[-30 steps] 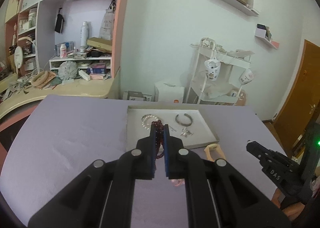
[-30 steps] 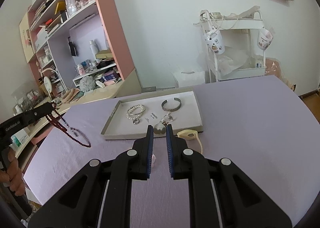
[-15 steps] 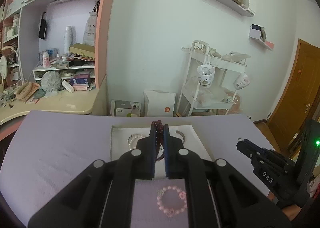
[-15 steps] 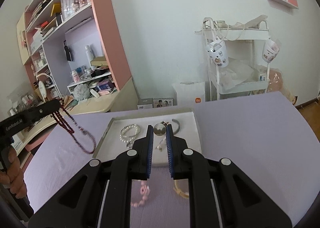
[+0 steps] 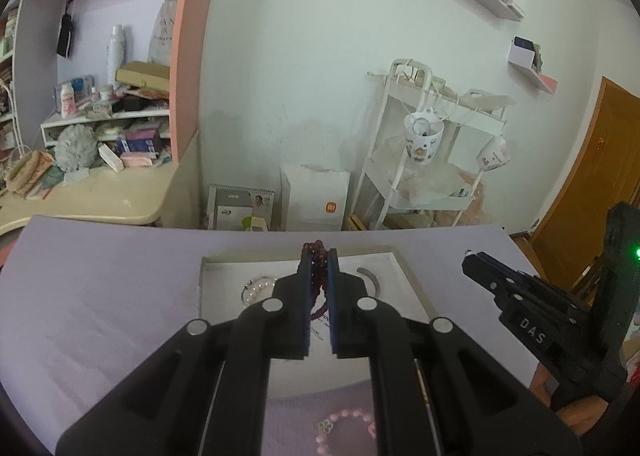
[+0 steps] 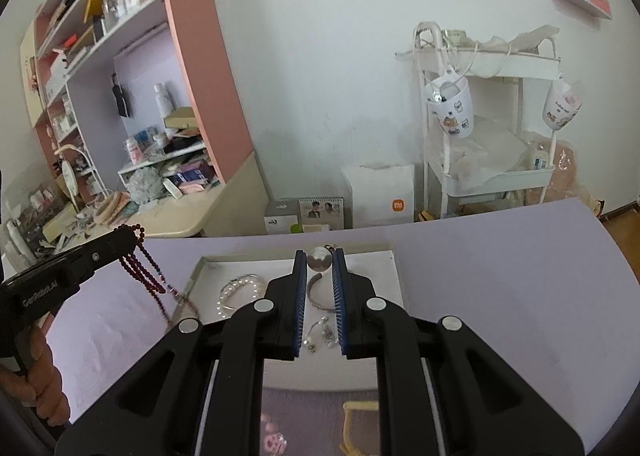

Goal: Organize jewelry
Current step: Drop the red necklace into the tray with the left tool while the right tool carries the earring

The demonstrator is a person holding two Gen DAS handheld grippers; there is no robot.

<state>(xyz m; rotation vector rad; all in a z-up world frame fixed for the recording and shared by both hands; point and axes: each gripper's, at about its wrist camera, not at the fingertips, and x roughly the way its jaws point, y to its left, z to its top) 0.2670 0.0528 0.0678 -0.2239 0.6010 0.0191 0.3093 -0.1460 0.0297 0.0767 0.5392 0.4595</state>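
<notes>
Nearest, a pink bead bracelet (image 5: 347, 428) lies on the lilac tabletop (image 5: 100, 296), just short of the white tray (image 6: 394, 276). Over the tray, the left gripper (image 5: 319, 256) pinches dark red beads (image 6: 138, 268), while the right gripper (image 6: 319, 256) clamps a silver disc (image 6: 319, 258). Only the right view shows the strand dangling. Beyond stand a white cart (image 6: 492, 127) and pink shelving (image 6: 192, 55).

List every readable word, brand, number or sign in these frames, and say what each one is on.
"DAS": side of the right gripper.
"GenRobot.AI": side of the left gripper; small, partly blurred.
"mi" logo: orange square on the white box on the floor by the wall.
Print on the hanging cups, desk calendar, tray card and shelf bottles: too small or blurred to read.
</notes>
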